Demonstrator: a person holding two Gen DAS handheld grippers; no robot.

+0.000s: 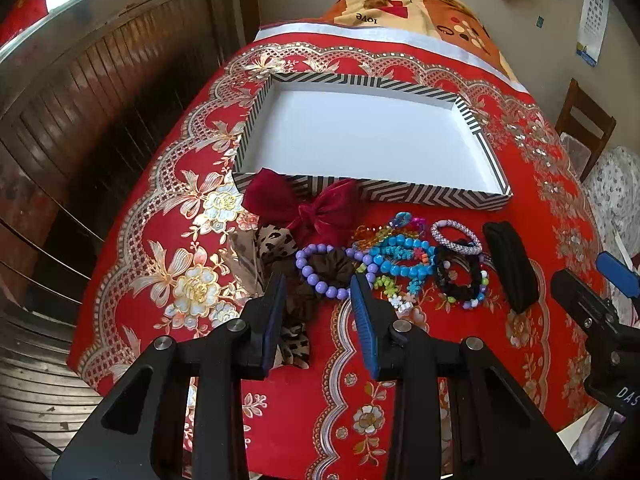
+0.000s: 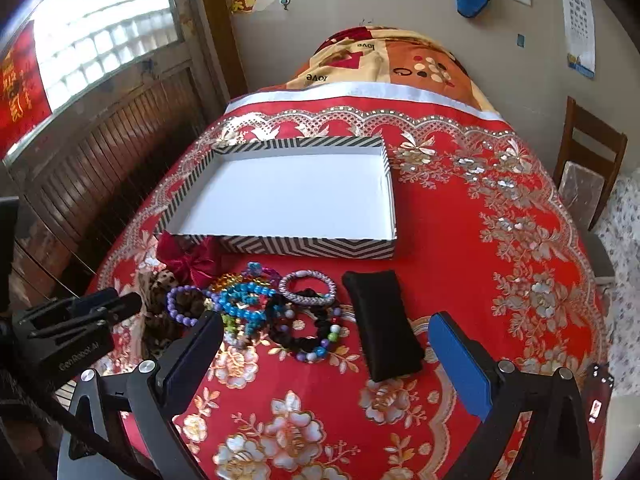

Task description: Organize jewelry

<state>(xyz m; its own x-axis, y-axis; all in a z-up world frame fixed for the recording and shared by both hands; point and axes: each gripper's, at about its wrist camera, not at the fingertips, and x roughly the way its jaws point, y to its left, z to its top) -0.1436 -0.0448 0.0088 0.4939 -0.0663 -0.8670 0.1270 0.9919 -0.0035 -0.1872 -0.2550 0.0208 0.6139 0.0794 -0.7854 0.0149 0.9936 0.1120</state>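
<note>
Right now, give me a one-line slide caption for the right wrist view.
Right gripper open above bracelets and black pouch; striped box empty.

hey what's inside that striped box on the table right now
Nothing: the striped box shows only its bare white floor. From the right wrist view, the near wall hides a thin strip of floor just behind it. The jewelry pile lies outside, in front.

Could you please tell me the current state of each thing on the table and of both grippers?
striped box: open, nothing inside.
red velvet bow: on the cloth, touching the box's near wall.
purple bead bracelet: lying flat around a brown scrunchie.
blue bead bracelet: in the heap, not held.
black pouch: lying flat, apart from the heap.
left gripper: open, holding nothing.
right gripper: open wide, holding nothing.
</note>
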